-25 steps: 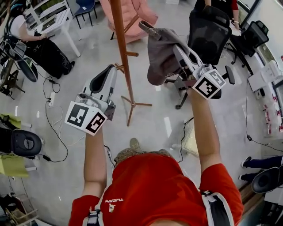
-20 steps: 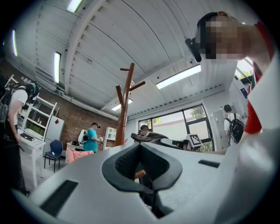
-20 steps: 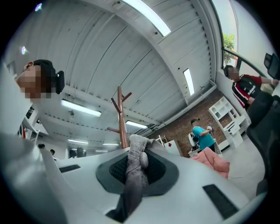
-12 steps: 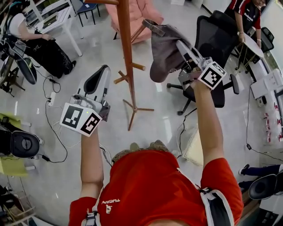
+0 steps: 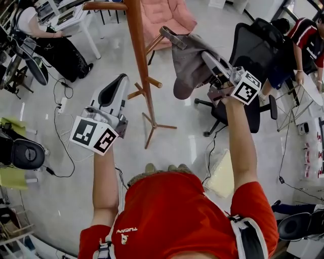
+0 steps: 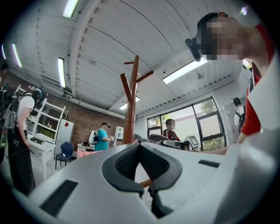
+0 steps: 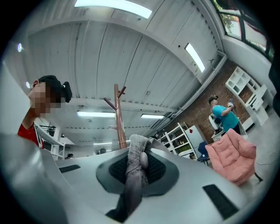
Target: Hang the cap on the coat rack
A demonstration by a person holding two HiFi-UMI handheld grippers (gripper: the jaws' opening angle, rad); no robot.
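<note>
My right gripper [image 5: 208, 59] is nearly closed, and its own view shows why: a fold of the grey cap [image 7: 132, 175] is pinched between the two black pads, running up the middle of the jaws with a small rounded lump of cloth at the top of the grip. From the head view the cap hangs below and ahead of that gripper as a limp, crumpled grey shape. Its crown sags downward, and a stiffer, darker edge sticks out up and to the left, toward the coat rack [image 5: 139, 55]. The cap is raised in the air on the right side of the rack's wooden pole, near it but apart from the pole itself. The outstretched edge ends just beside the tip of one upward-slanting peg [image 5: 156, 43], and I cannot tell whether the two touch. My left gripper [image 5: 119, 81] is held lower, on the other side of the pole. In its own view the pads meet at their tips with nothing caught between them, and the rack's pole and top pegs rise straight ahead. A pink armchair [image 5: 169, 14] and a black office chair [image 5: 255, 48] stand on the pale floor [image 5: 71, 146] beyond the rack.
</note>
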